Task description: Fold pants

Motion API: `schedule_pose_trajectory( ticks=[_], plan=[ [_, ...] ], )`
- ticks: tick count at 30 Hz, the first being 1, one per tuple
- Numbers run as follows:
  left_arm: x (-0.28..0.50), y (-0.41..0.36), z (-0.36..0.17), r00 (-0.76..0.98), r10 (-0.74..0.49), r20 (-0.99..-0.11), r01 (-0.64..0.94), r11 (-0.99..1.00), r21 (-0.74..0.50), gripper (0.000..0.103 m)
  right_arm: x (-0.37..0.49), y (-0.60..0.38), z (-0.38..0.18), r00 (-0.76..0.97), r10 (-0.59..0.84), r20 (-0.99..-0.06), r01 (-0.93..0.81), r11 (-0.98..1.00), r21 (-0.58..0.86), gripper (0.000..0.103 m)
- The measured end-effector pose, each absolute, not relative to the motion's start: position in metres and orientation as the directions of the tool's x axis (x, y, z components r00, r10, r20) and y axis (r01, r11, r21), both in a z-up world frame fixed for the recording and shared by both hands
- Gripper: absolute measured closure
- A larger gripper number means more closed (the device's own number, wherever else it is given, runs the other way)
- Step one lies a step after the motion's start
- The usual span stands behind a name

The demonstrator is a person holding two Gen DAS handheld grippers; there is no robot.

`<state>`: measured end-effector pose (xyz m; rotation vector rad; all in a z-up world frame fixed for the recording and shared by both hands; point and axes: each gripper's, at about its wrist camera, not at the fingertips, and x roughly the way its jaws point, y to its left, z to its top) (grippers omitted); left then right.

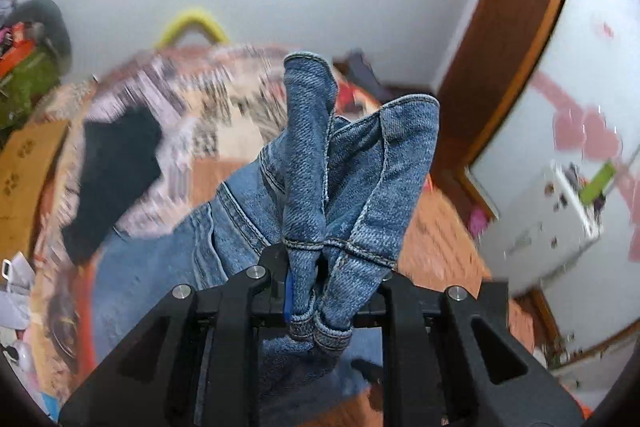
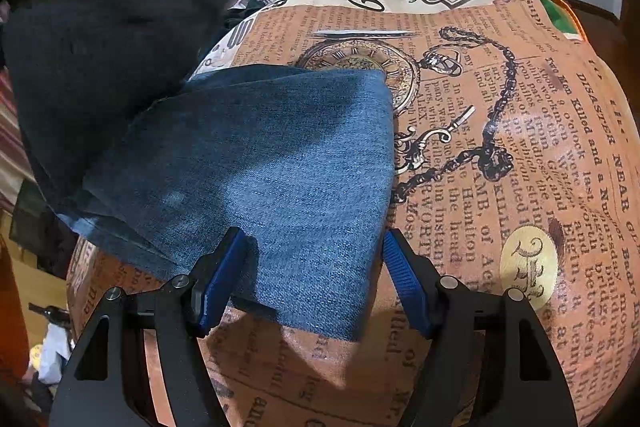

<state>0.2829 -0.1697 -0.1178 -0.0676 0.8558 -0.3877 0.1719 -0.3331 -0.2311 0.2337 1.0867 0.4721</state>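
Note:
Blue denim pants (image 1: 344, 163) are held up in the left wrist view. My left gripper (image 1: 312, 291) is shut on the bunched hems, which stick up above the jaws while the rest of the pants hangs down toward the bed. In the right wrist view a folded part of the pants (image 2: 280, 167) lies on the printed bedspread (image 2: 500, 147). My right gripper (image 2: 316, 279) is open, its blue pads (image 2: 220, 283) on either side of the near corner of the denim, low over the bed.
A black garment (image 2: 100, 47) lies at the left of the denim, also in the left wrist view (image 1: 116, 171). A wooden door frame (image 1: 500, 67) and a white appliance (image 1: 552, 219) stand to the right. Clutter sits at the far left.

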Motion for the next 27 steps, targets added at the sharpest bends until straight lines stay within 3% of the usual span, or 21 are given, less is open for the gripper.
schedule_pose_trajectory(
  ticks=[4, 10, 18, 19, 20, 22, 27],
  plan=[
    [0.28, -0.196, -0.153, 0.451, -0.309, -0.838, 0.367, 0.919, -0.141, 0.084, 0.169, -0.334, -0.229, 0.389, 0.479, -0.787, -0.255, 0.877, 0.408, 0.036],
    [0.262, -0.218, -0.169, 0.425, -0.212, -0.88, 0.443, 0.897, -0.002, 0.076, 0.153, -0.339, -0.22, 0.408, 0.474, -0.78, -0.244, 0.88, 0.408, 0.036],
    [0.258, -0.208, -0.167, 0.379, -0.242, -0.893, 0.411, 0.909, -0.072, 0.07, 0.135, -0.354, -0.209, 0.43, 0.475, -0.768, -0.212, 0.88, 0.425, 0.036],
    [0.257, -0.208, -0.166, 0.375, -0.241, -0.895, 0.413, 0.908, -0.071, 0.057, 0.133, -0.355, -0.209, 0.43, 0.475, -0.768, -0.209, 0.88, 0.427, 0.036],
    [0.255, -0.206, -0.165, 0.364, -0.254, -0.896, 0.417, 0.905, -0.087, 0.036, 0.131, -0.356, -0.209, 0.429, 0.474, -0.769, -0.206, 0.88, 0.427, 0.036],
    [0.245, -0.201, -0.152, 0.378, -0.333, -0.864, 0.431, 0.889, -0.154, 0.019, 0.127, -0.358, -0.21, 0.43, 0.47, -0.771, -0.199, 0.882, 0.427, 0.036],
    [0.232, -0.181, -0.111, 0.537, -0.323, -0.779, 0.415, 0.905, -0.089, 0.008, 0.122, -0.357, -0.211, 0.423, 0.471, -0.774, -0.188, 0.881, 0.433, 0.035]
  ],
)
